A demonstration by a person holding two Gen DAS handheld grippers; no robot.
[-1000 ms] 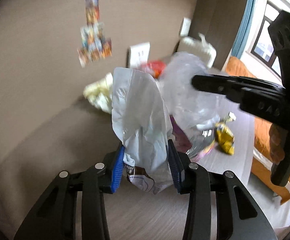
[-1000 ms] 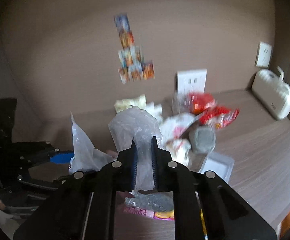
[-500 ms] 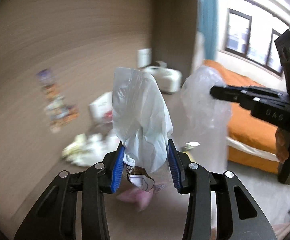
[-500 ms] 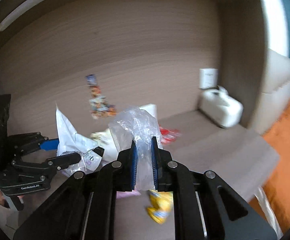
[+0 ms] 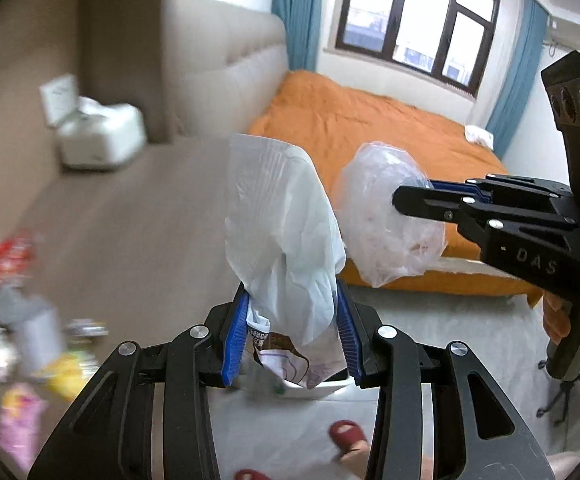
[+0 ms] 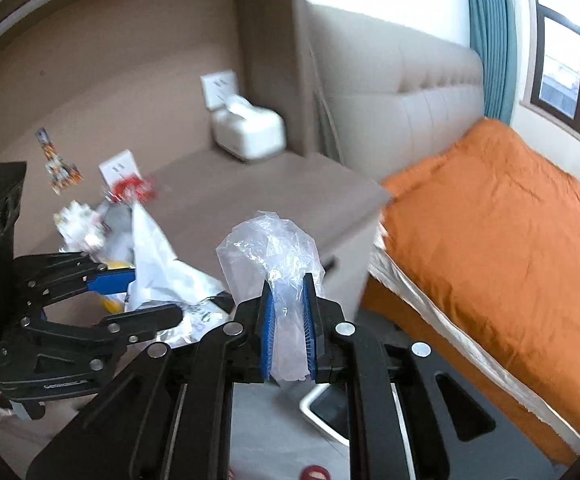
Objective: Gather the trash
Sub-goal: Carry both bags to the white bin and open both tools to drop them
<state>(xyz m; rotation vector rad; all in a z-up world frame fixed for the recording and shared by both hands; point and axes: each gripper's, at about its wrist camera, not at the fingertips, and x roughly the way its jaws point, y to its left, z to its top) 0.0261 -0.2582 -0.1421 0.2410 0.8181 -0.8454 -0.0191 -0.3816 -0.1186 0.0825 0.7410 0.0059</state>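
Observation:
My left gripper (image 5: 292, 336) is shut on a white plastic wrapper (image 5: 281, 232) with a brown printed end; the wrapper stands up between the blue pads. The left gripper also shows at the left of the right wrist view (image 6: 157, 292), with the white wrapper (image 6: 157, 268) in it. My right gripper (image 6: 288, 320) is shut on a crumpled clear plastic bag (image 6: 273, 248). From the left wrist view the right gripper (image 5: 414, 196) reaches in from the right with the clear bag (image 5: 386, 220) bulging at its tips. More trash (image 5: 21, 320) lies blurred on the brown desk (image 5: 129, 216).
A white-rimmed bin (image 6: 326, 408) sits on the grey floor just below the right gripper. An orange bed (image 6: 498, 240) fills the right side. A white tissue box (image 6: 249, 132) stands at the desk's back. A foot in a red slipper (image 5: 346, 436) is on the floor.
Both grippers have swung away from the desk's trash pile toward the bed and floor, each still holding its piece. The bin and floor have come into view.

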